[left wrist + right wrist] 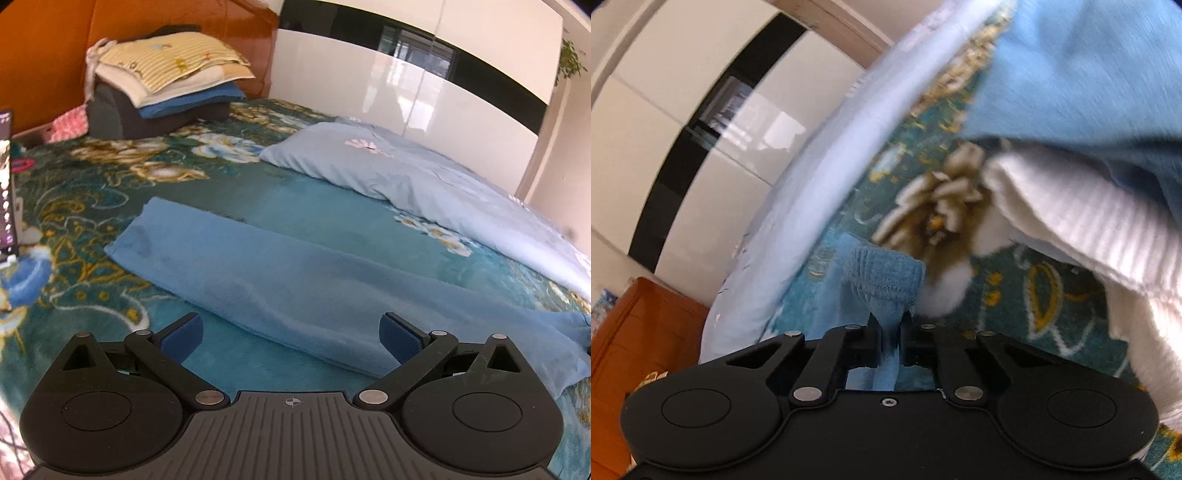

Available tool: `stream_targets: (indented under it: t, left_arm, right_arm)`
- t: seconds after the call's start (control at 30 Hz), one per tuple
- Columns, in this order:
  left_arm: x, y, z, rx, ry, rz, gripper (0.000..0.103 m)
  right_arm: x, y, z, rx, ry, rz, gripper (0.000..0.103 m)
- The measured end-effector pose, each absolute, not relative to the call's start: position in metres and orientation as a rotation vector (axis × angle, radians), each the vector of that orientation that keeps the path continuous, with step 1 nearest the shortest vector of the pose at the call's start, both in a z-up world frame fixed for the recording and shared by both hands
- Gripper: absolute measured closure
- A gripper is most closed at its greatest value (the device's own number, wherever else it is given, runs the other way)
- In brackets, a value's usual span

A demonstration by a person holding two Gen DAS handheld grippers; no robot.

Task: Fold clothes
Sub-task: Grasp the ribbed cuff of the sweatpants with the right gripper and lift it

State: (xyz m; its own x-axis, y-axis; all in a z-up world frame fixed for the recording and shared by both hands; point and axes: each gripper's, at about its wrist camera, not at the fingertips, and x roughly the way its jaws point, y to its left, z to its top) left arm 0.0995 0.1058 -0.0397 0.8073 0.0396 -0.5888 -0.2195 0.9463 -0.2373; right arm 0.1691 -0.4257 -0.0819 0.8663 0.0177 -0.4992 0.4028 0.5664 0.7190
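Blue fleece fills the middle of the left wrist view: a long light-blue garment (295, 280) lies flat and stretched across a teal floral bedspread (110, 184), running from upper left to lower right. The left gripper (291, 332) hangs just above the near edge of that garment with its jaws spread wide, the blue-padded fingers (184, 334) touching nothing and holding nothing. Beyond the garment, a pale blue quilt (406, 173) lies along the far side of the bedspread, against a glossy white wardrobe with a black band (406, 74). Well behind the garment, at the upper left, a stack of folded clothes (166, 81) sits before an orange headboard (48, 55). In the right wrist view, strongly tilted and blurred, the right gripper (888, 325) is clamped tight on a bunched strip of the same light-blue fabric, whose ribbed cuff (886, 269) sticks out just past the fingertips. Beside the cuff lies the floral bedspread, and a white ribbed cloth (1089, 229) lies to the right of it, under more light-blue fabric.
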Motion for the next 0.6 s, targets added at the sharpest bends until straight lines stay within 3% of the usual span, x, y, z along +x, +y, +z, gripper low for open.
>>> stream_targets:
  t: [0.37,0.6]
  left_arm:
    - [0.089,0.133,-0.040,-0.380,0.596,0.154,0.000]
    - [0.078,0.159,-0.041,-0.442,0.576,0.180,0.000]
  right_arm:
    - [0.172,-0.350,0.010,0.749,0.319,-0.020,0.093]
    - [0.192,-0.267,0.042,0.719,0.330,0.177,0.093]
